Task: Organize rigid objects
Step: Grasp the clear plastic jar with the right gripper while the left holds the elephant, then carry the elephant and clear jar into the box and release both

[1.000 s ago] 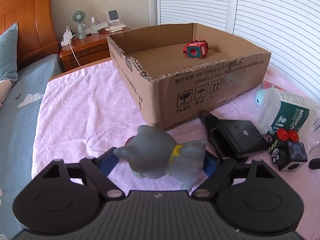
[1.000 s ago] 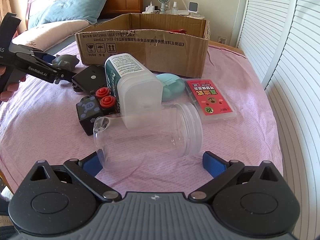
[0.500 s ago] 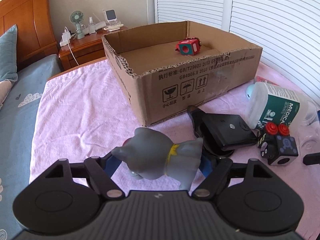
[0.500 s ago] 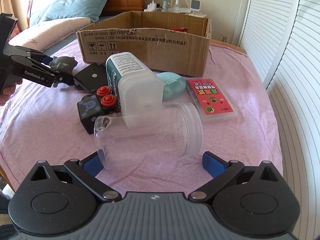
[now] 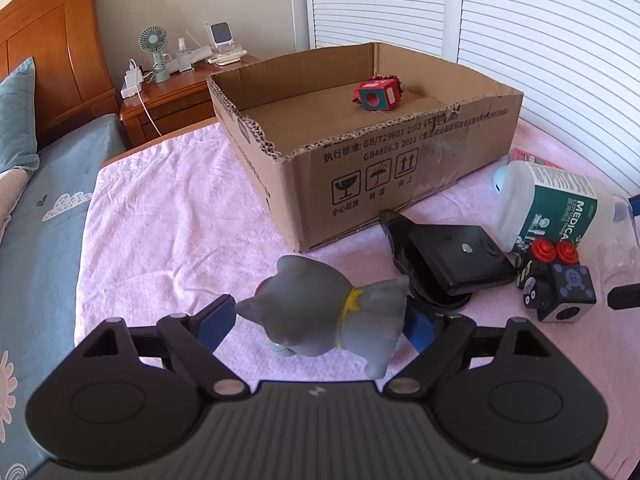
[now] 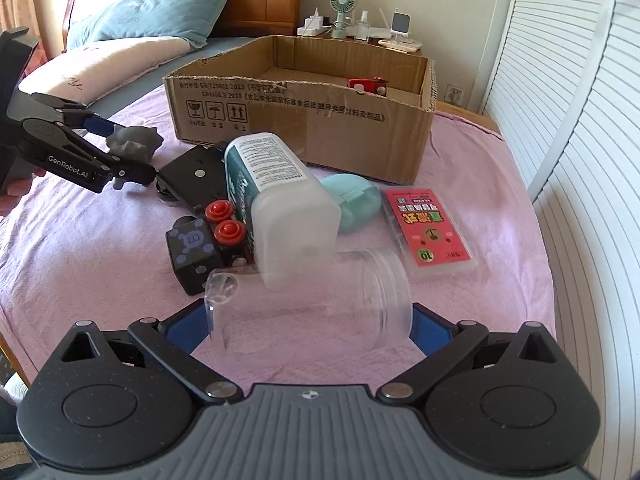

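My left gripper (image 5: 320, 320) is shut on a grey toy cat (image 5: 332, 312) with a yellow collar, held above the pink cover; it also shows in the right wrist view (image 6: 134, 140). My right gripper (image 6: 310, 318) is shut on a clear plastic jar (image 6: 316, 300) lying on its side. The open cardboard box (image 5: 400, 160) stands beyond, with a red cube toy (image 5: 378, 96) inside. A white and green bottle (image 6: 276, 196), a black cube with red buttons (image 6: 204, 240), a black case (image 5: 452, 260), a teal case (image 6: 354, 200) and a red card pack (image 6: 430, 228) lie in front of the box.
The bed has a pink cover (image 5: 168, 216), with a blue sheet and pillows at the left. A wooden nightstand (image 5: 172, 100) with a fan and chargers stands behind the box. White louvred doors (image 5: 520, 20) run along the right.
My left gripper has lifted and drawn back with the cat, so the box looks lower and farther. My right gripper has closed in on the clear jar and raised it slightly.
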A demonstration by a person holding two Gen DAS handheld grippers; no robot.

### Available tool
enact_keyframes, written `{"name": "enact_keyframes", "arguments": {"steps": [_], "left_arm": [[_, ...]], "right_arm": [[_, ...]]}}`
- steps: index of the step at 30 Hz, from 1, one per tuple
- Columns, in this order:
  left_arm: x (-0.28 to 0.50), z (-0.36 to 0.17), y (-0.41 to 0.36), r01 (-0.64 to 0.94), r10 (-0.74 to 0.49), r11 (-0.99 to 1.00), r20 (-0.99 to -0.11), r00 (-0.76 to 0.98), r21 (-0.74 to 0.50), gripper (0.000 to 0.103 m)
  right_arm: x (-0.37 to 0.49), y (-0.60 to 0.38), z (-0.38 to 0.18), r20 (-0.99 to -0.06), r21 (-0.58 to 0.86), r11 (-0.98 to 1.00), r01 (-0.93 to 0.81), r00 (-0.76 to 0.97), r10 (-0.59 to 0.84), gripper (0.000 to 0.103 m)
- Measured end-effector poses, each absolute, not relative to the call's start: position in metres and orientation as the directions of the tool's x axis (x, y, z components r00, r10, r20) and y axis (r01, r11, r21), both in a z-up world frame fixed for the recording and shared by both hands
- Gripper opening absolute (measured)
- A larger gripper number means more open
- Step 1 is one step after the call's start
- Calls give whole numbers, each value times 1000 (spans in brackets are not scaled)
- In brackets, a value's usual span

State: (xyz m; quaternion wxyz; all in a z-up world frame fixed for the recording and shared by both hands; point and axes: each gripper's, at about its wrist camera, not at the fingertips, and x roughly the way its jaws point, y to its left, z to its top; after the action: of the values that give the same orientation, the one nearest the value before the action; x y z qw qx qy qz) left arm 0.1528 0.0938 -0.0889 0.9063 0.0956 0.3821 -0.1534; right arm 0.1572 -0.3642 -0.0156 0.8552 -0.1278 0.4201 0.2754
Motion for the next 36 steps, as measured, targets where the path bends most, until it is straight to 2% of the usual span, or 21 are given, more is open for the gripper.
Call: {"name": "enact_keyframes", "arguments": {"steps": [3,5,21,36], "left_arm": [[154,-89,96,359,-224,933,-719,658,38,86],[155,-89,98,364,-248,931,-721,646,6,77],[134,-55,98,324,-212,946,-753,623,1,75],[121,-5,90,350,-234,937,-718,655,14,75]], "right_arm": [[155,-364,-13,-785,6,814,-581,501,363,100],[155,-364,-12,-787,-7,815,-580,505,353,95],[160,-381,17,-794,15,819,-574,490,359,93],[217,-371,88,-687,-11,796,-605,583,434,93]]}}
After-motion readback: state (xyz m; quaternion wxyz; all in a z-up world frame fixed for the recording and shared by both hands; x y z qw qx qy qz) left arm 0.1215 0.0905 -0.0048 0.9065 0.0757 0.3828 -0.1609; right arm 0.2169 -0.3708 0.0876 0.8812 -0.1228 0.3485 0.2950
